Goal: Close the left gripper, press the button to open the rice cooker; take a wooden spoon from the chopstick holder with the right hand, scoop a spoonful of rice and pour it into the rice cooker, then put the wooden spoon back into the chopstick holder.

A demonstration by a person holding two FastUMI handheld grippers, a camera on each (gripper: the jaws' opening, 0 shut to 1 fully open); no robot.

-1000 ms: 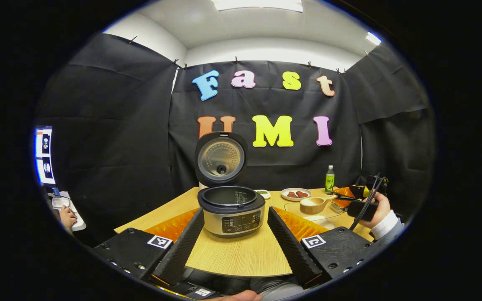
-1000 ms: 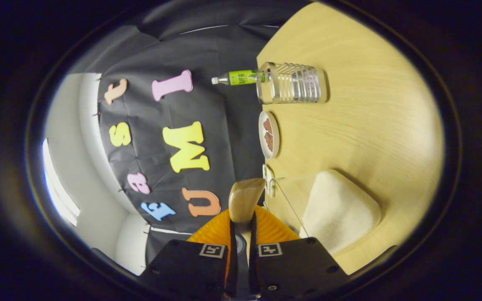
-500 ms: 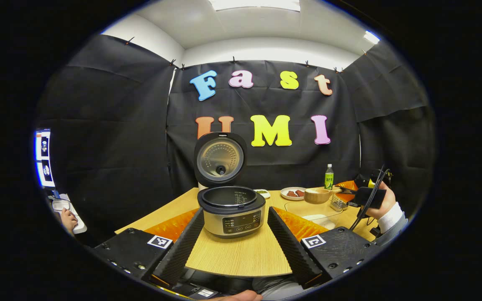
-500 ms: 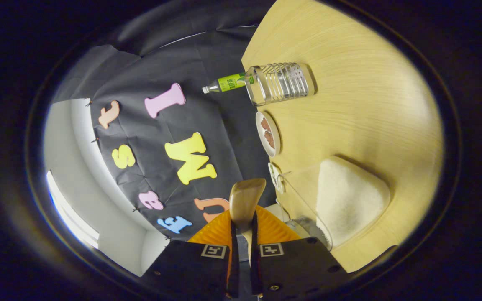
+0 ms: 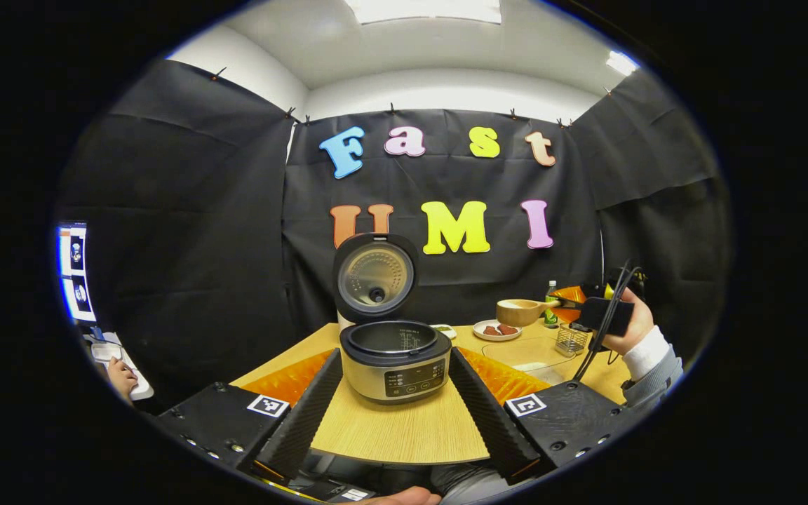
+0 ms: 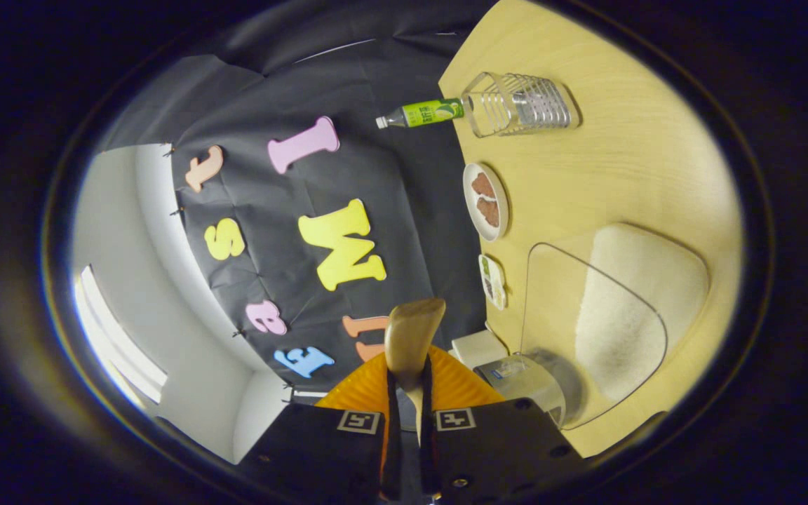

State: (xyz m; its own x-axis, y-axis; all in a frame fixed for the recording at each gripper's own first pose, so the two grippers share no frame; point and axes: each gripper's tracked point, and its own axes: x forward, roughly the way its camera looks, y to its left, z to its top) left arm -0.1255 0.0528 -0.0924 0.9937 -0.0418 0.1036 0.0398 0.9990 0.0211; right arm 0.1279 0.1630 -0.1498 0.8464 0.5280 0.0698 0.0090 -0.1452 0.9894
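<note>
Two steps look done, judging by the layout: rice cooker (image 5: 395, 354) lid is up, pot exposed, and the wooden spoon (image 5: 522, 311) is out of the chopstick holder (image 5: 571, 339). Left gripper (image 5: 395, 393) sits spread open, cooker dead ahead between its fingers, not touching. Right gripper (image 6: 407, 421) is clamped on the spoon handle, bowl (image 6: 412, 333) sticking forward past its tips. In left gripper view the spoon is held up in the air, off to that gripper's right, with what looks like a pale load in it; can't confirm it's rice. Rice container (image 6: 611, 319) lies to the right of the right gripper, holder farther ahead on the table (image 6: 646, 168). Left to do: carry over the pot, tip, return spoon to holder.
</note>
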